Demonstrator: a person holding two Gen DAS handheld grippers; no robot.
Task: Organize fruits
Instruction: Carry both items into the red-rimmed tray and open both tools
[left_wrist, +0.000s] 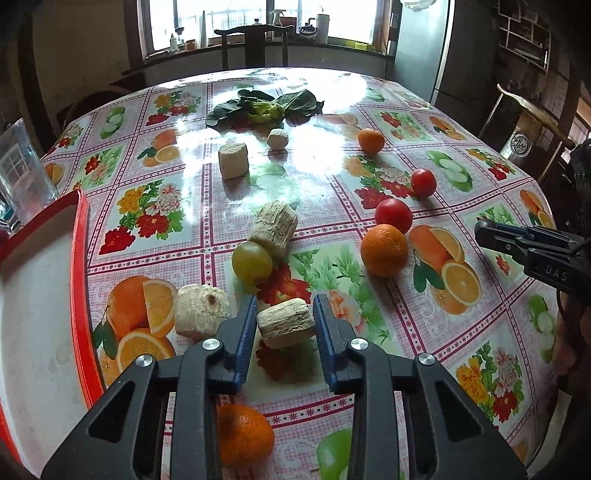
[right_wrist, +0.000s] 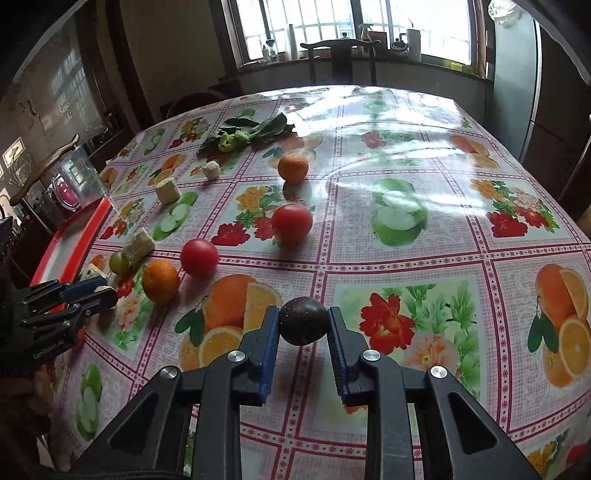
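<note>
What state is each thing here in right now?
Left hand-held gripper: shut on a pale cut chunk.
Right hand-held gripper: shut on a dark round fruit.
Red-rimmed tray: nothing visible in it.
Green fruit: loose, touching another pale chunk.

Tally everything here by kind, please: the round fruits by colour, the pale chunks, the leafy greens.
Orange fruits: 3
Red fruits: 2
Green fruit: 1
Dark purple fruit: 1, in the right gripper
Pale chunks: 5, one in the left gripper
Leafy greens: 1 bunch
Total: 13
</note>
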